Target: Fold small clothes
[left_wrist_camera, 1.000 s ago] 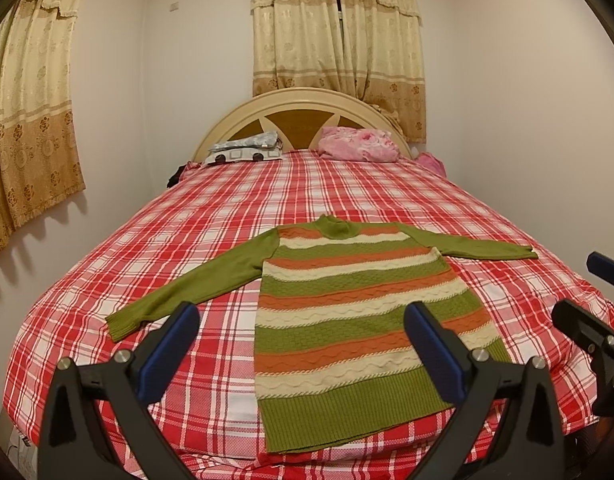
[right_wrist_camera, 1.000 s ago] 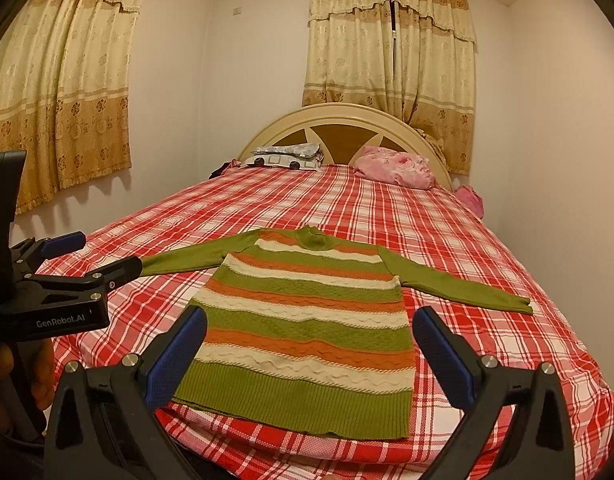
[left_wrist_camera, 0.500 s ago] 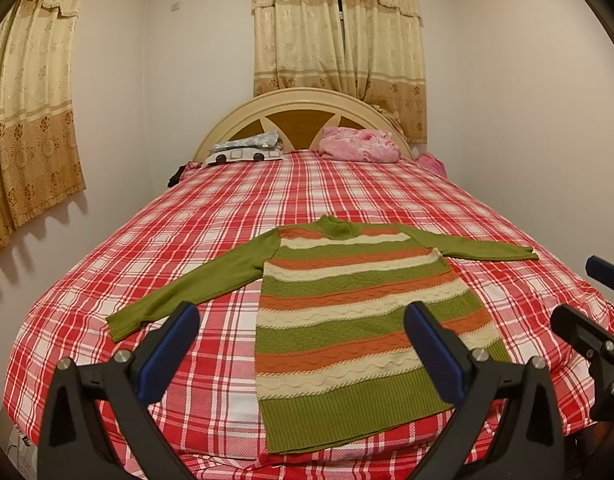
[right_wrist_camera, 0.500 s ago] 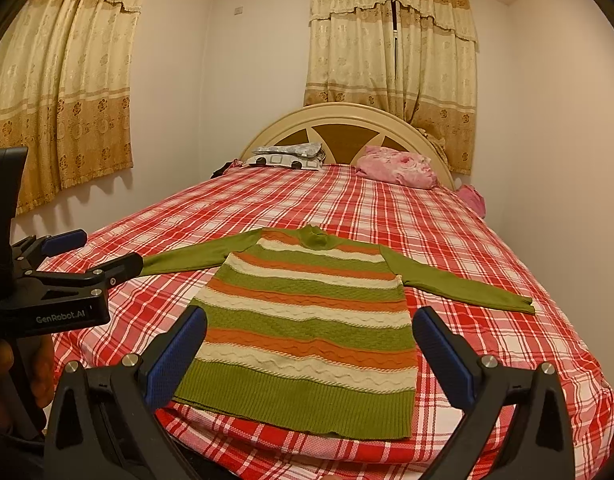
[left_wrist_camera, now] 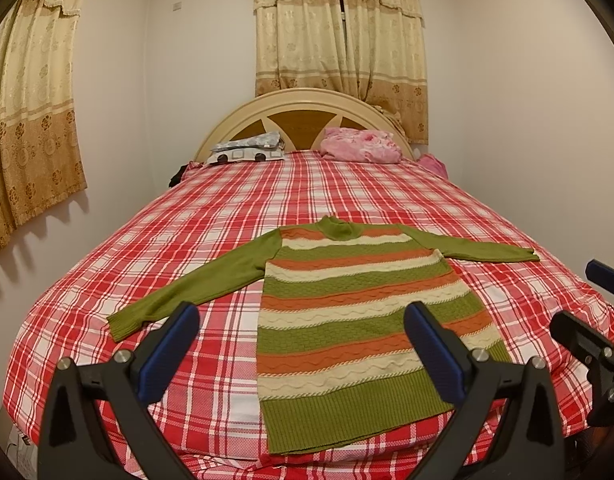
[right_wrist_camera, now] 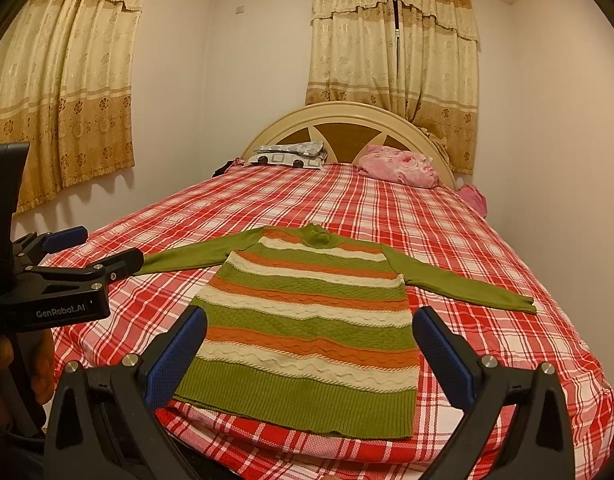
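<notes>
At the near edge of the bed (left_wrist_camera: 87, 288), the left gripper (left_wrist_camera: 303, 350) and the right gripper (right_wrist_camera: 309, 344) hover with fingers spread wide, holding nothing. Just beyond, at 12 o'clock, the striped sweater (right_wrist_camera: 307, 316) lies flat, sleeves out toward 9 and 3 o'clock. It looks soft and light; I would pinch the cuffs or hem corners. The hem's underside is hidden.

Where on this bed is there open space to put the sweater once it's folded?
Widest bare stretch: the plaid bedspread between the sweater collar and the pillow and pink bundle at the headboard. A smaller patch lies beside the sweater body, below its left sleeve. The foot edge is crowded by the hem and both open grippers.
</notes>
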A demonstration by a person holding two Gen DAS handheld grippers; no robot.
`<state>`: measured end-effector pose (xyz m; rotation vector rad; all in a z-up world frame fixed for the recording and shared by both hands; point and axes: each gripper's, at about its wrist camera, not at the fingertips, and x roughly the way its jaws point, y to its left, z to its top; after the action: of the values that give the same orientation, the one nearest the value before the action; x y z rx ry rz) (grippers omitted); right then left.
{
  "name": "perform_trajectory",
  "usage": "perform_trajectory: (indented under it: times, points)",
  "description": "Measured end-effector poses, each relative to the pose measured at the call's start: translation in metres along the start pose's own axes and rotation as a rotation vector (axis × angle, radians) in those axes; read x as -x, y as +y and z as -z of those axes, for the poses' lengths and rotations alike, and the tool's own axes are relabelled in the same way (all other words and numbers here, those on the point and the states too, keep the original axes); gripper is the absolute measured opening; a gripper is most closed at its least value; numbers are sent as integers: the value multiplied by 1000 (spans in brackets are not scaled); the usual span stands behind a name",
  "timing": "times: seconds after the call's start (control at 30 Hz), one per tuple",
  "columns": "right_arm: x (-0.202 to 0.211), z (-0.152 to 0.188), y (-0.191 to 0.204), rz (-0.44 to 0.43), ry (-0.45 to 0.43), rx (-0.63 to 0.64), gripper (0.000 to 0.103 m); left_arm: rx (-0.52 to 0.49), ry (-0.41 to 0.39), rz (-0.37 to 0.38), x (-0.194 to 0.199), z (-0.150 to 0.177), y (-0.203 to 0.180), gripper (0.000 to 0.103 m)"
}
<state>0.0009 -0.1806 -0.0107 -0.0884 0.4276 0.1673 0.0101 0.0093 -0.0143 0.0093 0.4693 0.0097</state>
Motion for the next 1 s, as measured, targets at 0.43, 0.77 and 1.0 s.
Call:
perform_trajectory:
  times: [0.43,0.77,1.0]
  points:
    - [-2,2,1,-7,2,0,102,-1,5,3,-1,1,2,103]
    - [-12,7,-2,-28,4,-2,102,-6,20,1,-13,3,3,103]
    - [-48,14,-15,-7,53,2,102,-17,78,-12,-55,7,9,103]
